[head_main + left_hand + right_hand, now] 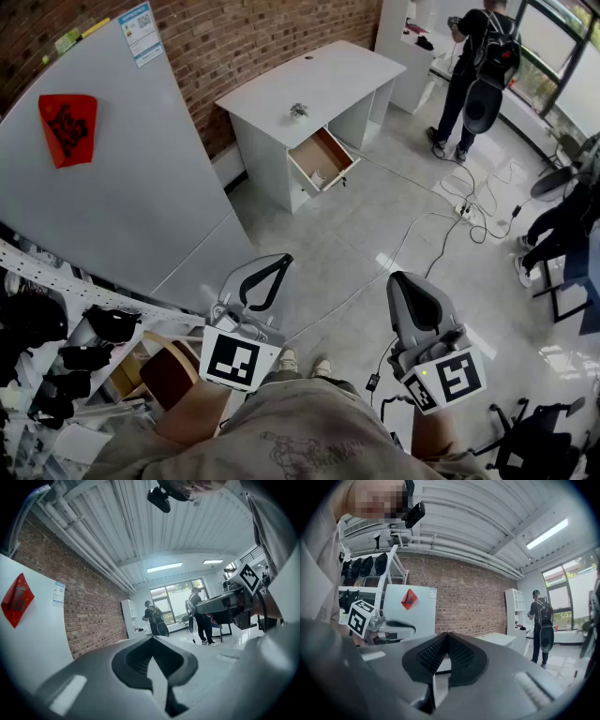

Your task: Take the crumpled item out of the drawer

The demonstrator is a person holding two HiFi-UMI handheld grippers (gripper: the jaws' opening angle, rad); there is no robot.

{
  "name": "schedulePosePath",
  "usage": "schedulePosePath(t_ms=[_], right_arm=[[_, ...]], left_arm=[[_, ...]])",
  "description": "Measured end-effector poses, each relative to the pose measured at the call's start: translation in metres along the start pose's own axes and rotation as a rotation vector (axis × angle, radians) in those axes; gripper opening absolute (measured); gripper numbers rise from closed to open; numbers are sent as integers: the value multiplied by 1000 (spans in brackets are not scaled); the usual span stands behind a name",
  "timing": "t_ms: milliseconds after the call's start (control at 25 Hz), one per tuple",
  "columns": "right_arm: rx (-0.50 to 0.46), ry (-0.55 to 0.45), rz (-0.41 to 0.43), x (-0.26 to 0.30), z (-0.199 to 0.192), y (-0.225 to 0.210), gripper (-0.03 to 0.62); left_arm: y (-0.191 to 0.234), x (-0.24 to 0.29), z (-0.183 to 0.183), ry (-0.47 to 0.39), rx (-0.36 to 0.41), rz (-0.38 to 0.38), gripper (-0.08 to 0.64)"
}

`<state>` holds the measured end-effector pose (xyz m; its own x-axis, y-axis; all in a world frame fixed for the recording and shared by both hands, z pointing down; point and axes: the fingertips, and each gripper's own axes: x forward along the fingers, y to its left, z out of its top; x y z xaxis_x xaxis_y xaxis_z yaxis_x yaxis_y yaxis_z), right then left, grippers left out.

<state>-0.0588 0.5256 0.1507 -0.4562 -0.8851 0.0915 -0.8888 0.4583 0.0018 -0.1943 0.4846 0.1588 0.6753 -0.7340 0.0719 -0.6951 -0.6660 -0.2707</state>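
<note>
Approach stage, drawer [323, 157] far off
Left claw [277, 261] and right claw [397, 277] are pinched together, empty; the crumpled item [317, 177] lies in the open drawer across the floor [375, 225]; next move likely calls for walking over and opening a claw.

Far ahead of the left gripper [281, 259] runs a red brick wall [244, 42], a white desk [323, 80] against it. Pale glossy floor [375, 234] stretches beyond the right gripper [398, 278] — cables [441, 225] trailing across it. Further right stand tall windows [574, 47]; strip lights [164, 567] glow on the ribbed ceiling [140, 522].
</note>
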Motion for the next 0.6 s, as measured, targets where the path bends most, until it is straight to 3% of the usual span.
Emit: schedulePosePath(t_ms=[360,600], right_arm=[[39,2,-10,-14,-3,-4,28],[42,7,35,-25,-8,-11,28]], left_arm=[[-6,-6,1,15,-34,9,0],[-22,1,-3,40,-43,25,0]])
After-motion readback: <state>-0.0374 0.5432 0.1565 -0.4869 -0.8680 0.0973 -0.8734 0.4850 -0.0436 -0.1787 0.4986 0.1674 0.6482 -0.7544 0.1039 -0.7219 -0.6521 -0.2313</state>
